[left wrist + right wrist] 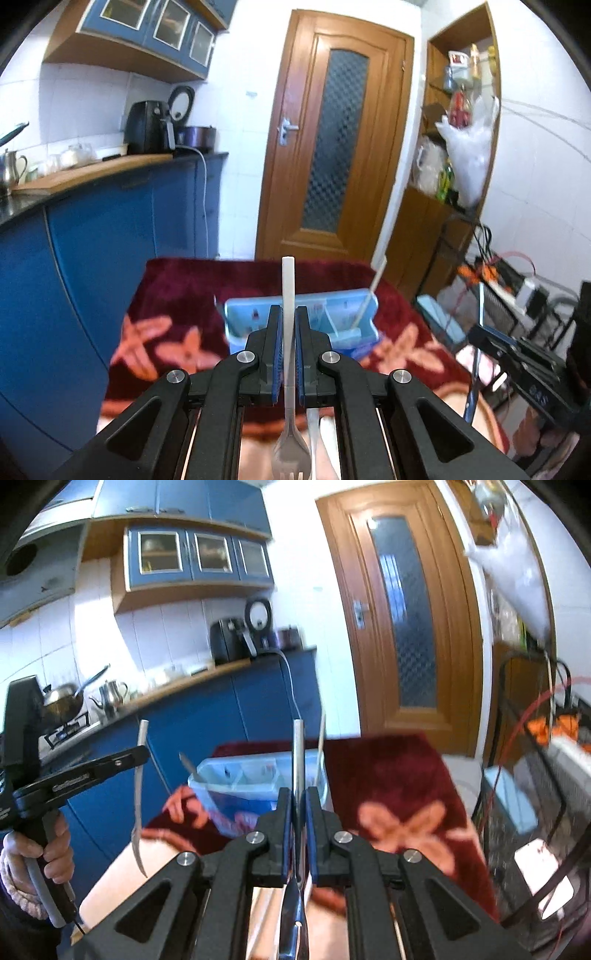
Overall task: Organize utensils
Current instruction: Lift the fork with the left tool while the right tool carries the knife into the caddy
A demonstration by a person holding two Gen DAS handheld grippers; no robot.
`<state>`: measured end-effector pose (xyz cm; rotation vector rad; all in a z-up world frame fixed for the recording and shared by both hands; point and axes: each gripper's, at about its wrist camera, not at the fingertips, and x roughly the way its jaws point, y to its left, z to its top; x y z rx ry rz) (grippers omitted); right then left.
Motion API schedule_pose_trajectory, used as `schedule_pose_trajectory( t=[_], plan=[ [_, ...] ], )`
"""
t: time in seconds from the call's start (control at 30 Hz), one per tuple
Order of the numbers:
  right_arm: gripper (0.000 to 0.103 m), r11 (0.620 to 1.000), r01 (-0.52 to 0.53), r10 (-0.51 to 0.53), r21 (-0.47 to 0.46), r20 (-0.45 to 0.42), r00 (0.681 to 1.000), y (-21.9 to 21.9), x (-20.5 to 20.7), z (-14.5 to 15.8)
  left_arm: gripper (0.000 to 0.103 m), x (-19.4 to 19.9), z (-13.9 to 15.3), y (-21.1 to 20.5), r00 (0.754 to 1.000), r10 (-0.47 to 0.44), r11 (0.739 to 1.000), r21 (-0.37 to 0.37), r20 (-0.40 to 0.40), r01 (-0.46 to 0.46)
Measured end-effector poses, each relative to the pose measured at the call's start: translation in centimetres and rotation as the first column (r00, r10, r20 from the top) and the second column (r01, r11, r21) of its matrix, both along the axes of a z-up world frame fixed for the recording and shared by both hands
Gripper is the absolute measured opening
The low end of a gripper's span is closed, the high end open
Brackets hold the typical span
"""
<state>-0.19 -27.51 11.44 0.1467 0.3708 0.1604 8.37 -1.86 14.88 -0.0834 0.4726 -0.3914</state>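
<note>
My left gripper (pixel 289 314) is shut on a fork (pixel 288 280). Its pale handle sticks up past the fingertips and its tines point back toward the camera. In the right wrist view the left gripper (pixel 144 754) shows at the left, with the fork (pixel 138 805) hanging side-on. My right gripper (pixel 298 794) is shut on a steel utensil (pixel 298 749), handle up and broad end low near the camera. Both grippers hover above and short of a light blue divided tray (pixel 255 314) (pixel 221 771) on the red floral cloth (pixel 173 295). A white stick-like utensil (pixel 369 299) leans in the tray.
Blue cabinets (pixel 110 240) and a counter with an air fryer (pixel 147 127) run along the left. A wooden door (pixel 332 147) stands behind the table. A wire rack with a light blue box (pixel 513 805) and cables is at the right. A hand (pixel 48 849) holds the left gripper's handle.
</note>
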Motion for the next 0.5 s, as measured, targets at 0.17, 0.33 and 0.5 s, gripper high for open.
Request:
schedule_pose_trajectory(
  t=[0.17, 0.33, 0.5],
  plan=[
    [0.009, 1.0, -0.017, 0.017, 0.0, 0.057, 0.998, 0.1, 1.8, 1.4, 0.006, 2.7, 1.5, -0.3, 0.998, 0.04, 0.999, -0.036, 0.05, -0.038],
    [0.009, 1.0, -0.021, 0.02, 0.004, 0.082, 0.996, 0.1, 3.8, 2.0, 0.006, 4.9, 2.7, -1.0, 0.99, 0.081, 0.996, -0.058, 0.114, -0.075],
    [0.009, 1.0, -0.016, 0.016, 0.0, 0.123, 0.992, 0.1, 5.7, 2.7, 0.006, 6.8, 2.8, -1.7, 0.979, 0.117, 0.993, -0.055, 0.166, -0.109]
  ],
)
